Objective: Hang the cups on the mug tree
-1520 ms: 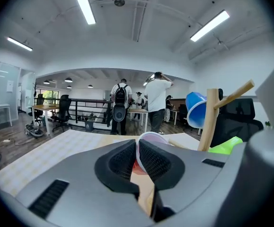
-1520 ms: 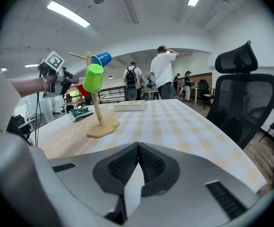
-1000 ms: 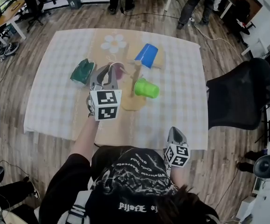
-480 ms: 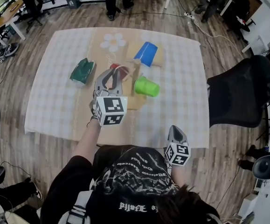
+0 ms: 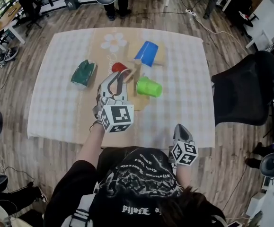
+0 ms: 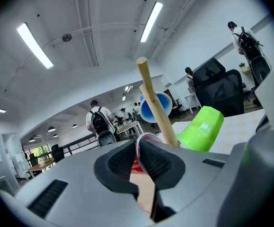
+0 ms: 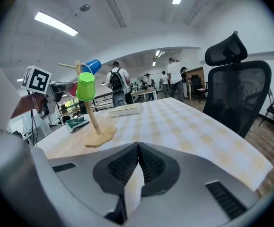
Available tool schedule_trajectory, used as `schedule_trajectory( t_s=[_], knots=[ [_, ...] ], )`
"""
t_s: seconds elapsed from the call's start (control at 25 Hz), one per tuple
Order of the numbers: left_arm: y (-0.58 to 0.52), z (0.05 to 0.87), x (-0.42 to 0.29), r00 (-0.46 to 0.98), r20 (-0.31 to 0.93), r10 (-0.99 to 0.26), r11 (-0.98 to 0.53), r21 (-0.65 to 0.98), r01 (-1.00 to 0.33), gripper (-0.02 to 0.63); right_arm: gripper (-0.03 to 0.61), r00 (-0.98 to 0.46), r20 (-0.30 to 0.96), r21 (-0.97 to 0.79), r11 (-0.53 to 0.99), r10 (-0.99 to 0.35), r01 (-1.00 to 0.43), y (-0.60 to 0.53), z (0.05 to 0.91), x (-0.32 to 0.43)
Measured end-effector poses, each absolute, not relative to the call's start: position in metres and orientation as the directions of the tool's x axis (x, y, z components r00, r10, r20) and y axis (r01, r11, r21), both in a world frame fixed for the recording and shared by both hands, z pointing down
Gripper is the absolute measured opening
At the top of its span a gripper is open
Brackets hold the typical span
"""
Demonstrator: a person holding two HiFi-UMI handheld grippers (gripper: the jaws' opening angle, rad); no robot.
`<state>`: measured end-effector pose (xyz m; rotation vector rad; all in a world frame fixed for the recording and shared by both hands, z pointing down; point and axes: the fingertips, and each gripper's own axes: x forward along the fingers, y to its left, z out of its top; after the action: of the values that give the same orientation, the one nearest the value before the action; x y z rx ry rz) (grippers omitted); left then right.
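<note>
Now, red cup (image 5: 119, 67) at the mug tree (image 5: 138, 74)

My left gripper (image 6: 137, 159) is clamped on the red cup's rim and holds it just beside the tree's wooden pole. The green cup (image 5: 148, 87) and the blue cup (image 5: 147, 54) hang on its pegs. My right gripper (image 7: 137, 163) is pressed closed on nothing, low over the near edge of the table (image 5: 56, 103).

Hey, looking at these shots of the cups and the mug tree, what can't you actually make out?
- Red cup: in the head view the left tongs cover most of it. The left gripper view shows only its pinched rim, and its handle is unseen.
- Mug tree: whether the red cup sits on a peg yet is hidden by the tongs' body in both views.
- Dark green item: too small in the head view to identify.
</note>
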<state>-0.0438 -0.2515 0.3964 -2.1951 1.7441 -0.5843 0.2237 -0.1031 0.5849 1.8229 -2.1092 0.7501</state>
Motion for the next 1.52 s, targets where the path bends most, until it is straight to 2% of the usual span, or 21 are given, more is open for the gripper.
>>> schedule_trajectory(
  t_s=[0.32,0.76,1.12,1.52],
  knots=[
    [-0.240,0.407,-0.047,0.227,0.128,-0.966,-0.260,-0.542,-0.799,0.049,0.008,-0.190,0.513,-0.181,0.111,-0.837,-0.977,-0.104,0.588,0.201],
    [-0.232,0.423,-0.032,0.291,0.157,-0.944,-0.329,-0.526,-0.784,0.057,0.008,-0.204,0.502,-0.189,0.124,-0.841,-0.974,-0.106,0.582,0.197],
    [-0.227,0.418,-0.027,0.373,0.154,-0.915,-0.403,-0.329,-0.854,0.057,0.008,-0.219,0.486,-0.199,0.137,-0.846,-0.970,-0.105,0.574,0.195],
    [-0.206,0.399,-0.046,0.441,0.077,-0.894,-0.441,0.017,-0.898,0.057,0.008,-0.292,0.385,-0.185,0.237,-0.875,-0.954,-0.124,0.534,0.174]
  ],
)
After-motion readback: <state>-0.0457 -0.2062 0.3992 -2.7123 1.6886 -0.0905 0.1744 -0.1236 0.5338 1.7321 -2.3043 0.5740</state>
